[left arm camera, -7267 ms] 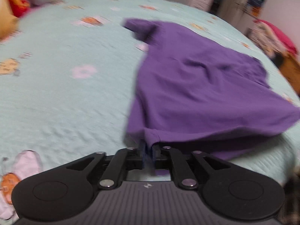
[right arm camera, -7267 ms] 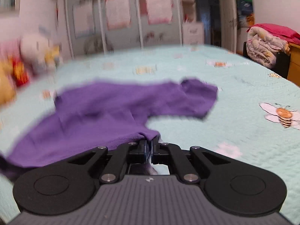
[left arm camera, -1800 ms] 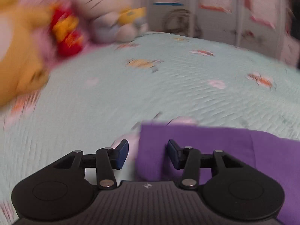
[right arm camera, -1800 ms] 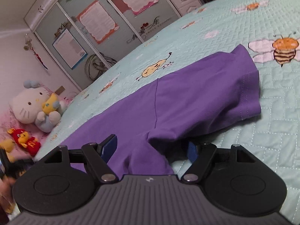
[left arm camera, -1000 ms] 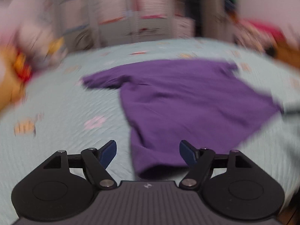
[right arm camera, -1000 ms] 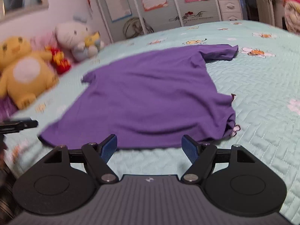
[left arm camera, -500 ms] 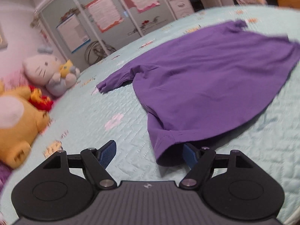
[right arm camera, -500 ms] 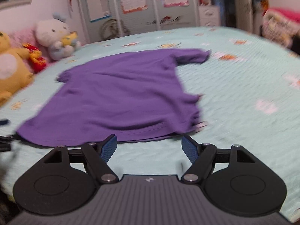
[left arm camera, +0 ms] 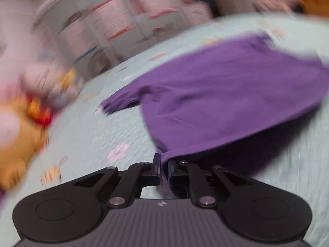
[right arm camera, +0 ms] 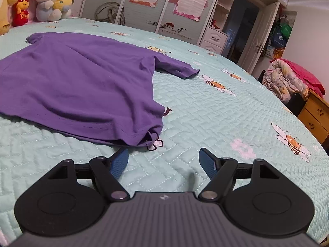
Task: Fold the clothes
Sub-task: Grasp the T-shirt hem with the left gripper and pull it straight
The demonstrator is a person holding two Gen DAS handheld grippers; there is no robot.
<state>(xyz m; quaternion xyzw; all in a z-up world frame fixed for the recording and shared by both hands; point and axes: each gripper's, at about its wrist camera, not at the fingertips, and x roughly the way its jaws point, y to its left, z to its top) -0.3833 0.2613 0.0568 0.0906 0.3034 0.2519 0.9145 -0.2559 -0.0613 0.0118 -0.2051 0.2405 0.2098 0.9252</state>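
**A:** Bedroom setup, so where's your stuff sitting?

**B:** Mint quilted bed [right arm camera: 205, 111] with bee and flower prints, and your purple shirt [right arm camera: 78, 82] is spread flat across the left part of it. Plush toys [right arm camera: 51, 0] sit at the far left corner, wardrobe doors [right arm camera: 148, 6] with pink posters run behind, and a bundle of bedding [right arm camera: 287, 78] is heaped off the right edge by a wooden cabinet [right arm camera: 314, 113].

**A:** And your left tool?

**B:** Your left tool [left arm camera: 163, 169] is pinched tight on the shirt's near hem corner, and the cloth rises off the bed from that corner with a dark shadow under it. That view is badly smeared, so the toys there are just blobs.

**A:** Right one?

**B:** Your right tool [right arm camera: 163, 162] is spread wide with nothing in it, hanging low over the quilt. Its left blue pad [right arm camera: 119, 162] sits just beside the bunched hem corner at the shirt's near right end, not touching as far as I can tell. One short sleeve [right arm camera: 176, 65] lies flat, pointing right.
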